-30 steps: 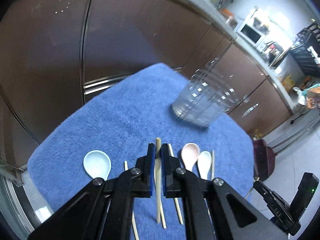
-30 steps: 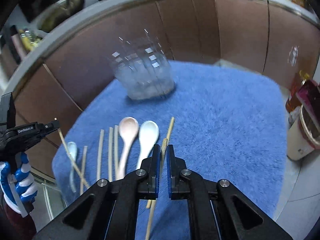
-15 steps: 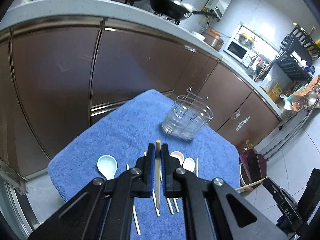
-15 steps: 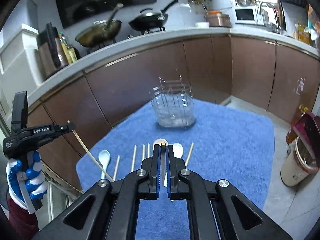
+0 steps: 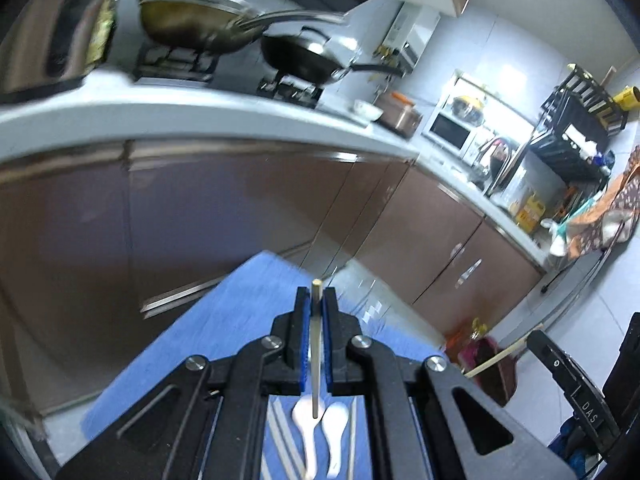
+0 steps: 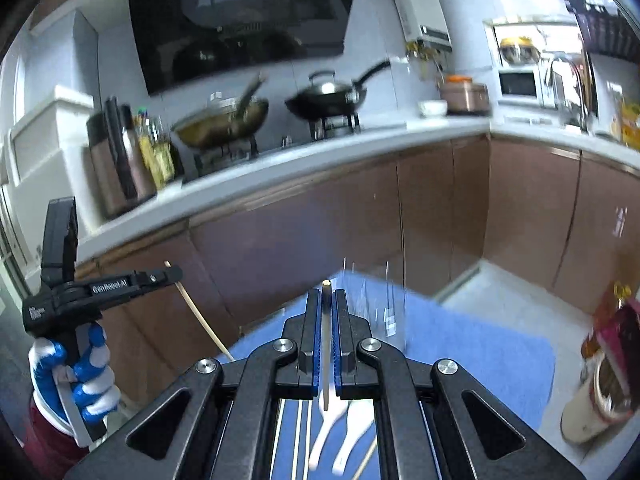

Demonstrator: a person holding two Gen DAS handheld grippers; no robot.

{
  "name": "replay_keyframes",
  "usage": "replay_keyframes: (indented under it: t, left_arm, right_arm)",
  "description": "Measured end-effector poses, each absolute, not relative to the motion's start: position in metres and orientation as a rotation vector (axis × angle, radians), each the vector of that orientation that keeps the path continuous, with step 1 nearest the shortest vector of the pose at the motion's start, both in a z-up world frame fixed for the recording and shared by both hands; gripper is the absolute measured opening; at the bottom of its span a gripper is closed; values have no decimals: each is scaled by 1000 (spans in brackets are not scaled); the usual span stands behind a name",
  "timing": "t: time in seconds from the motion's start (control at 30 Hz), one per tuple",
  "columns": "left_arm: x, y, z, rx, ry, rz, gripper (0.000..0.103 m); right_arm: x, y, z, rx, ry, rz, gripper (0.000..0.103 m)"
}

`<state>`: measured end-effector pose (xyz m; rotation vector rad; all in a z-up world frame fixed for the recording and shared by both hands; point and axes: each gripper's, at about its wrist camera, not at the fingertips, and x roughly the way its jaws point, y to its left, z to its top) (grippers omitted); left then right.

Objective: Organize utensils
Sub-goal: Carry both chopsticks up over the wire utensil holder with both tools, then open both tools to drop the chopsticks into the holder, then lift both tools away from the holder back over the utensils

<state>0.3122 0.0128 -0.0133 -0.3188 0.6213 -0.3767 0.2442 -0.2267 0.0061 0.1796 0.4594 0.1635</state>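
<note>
left black two-finger gripper (image 5: pixel 318 300) clamped on 1 pale wooden chopstick (image 5: pixel 316 344) | right black two-finger gripper (image 6: pixel 327 304) clamped on another, both above blue towel (image 6: pixel 480 348) | right view alone shows blue-gloved hand (image 6: pixel 80 376)

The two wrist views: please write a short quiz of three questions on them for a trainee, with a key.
1. True or false: the left gripper is shut on a thin wooden chopstick.
2. What does the right gripper hold? A) white ceramic spoon B) thin wooden chopstick C) nothing
3. Fill in: the two white ceramic spoons lie on a blue ____.

Key: 1 true; 2 B; 3 towel.
</note>
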Motion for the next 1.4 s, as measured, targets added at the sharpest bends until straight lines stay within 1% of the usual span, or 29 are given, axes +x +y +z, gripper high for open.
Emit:
replay_keyframes:
  t: [0.13, 0.3, 0.5, 0.63, 0.87, 0.9, 0.97, 1.0, 1.03, 1.1, 1.17, 1.2, 1.23, 1.3, 1.33, 1.4]
  left_arm:
    - [353, -21, 1, -284, 590, -389, 5]
    - [401, -56, -7, -241, 575, -373, 5]
    - [450, -88, -53, -200, 602, -336, 5]
    - [466, -103, -84, -177, 602, -317, 5]
    - [467, -112, -132, -122, 586, -285, 6]
    - [465, -111, -134, -126, 581, -290, 7]
    - [460, -109, -137, -120, 580, -302, 8]
    - [457, -109, -136, -116, 578, -305, 11]
    - [453, -108, -134, -113, 574, -311, 16]
    - [442, -105, -128, -111, 571, -322, 23]
    - [426, -100, -119, -116, 557, -344, 24]
    - [421, -99, -114, -116, 547, -349, 27]
    - [409, -96, -107, -117, 528, -359, 30]
    - [392, -92, -94, -124, 503, -381, 35]
    - [378, -88, -85, -130, 490, -399, 38]
    - [360, -82, -70, -135, 479, -415, 42]
  right_arm:
    - [290, -240, 26, 169, 398, 137, 5]
    - [340, -257, 15, 182, 398, 125, 5]
    - [385, -270, -32, 190, 423, 120, 5]
    - [401, -272, -69, 195, 450, 123, 5]
    - [412, -274, -132, 189, 541, 121, 6]
    - [411, -275, -136, 193, 544, 120, 8]
    - [405, -279, -138, 205, 539, 112, 23]
    - [401, -280, -137, 210, 530, 107, 39]
    - [395, -282, -133, 216, 519, 105, 50]
    - [383, -284, -123, 213, 493, 97, 55]
    - [369, -285, -111, 199, 464, 78, 63]
    - [361, -285, -105, 195, 451, 71, 70]
    - [351, -285, -98, 193, 436, 63, 74]
    - [327, -284, -83, 178, 404, 44, 78]
    - [319, -283, -76, 170, 391, 36, 82]
    - [294, -281, -60, 157, 353, 23, 88]
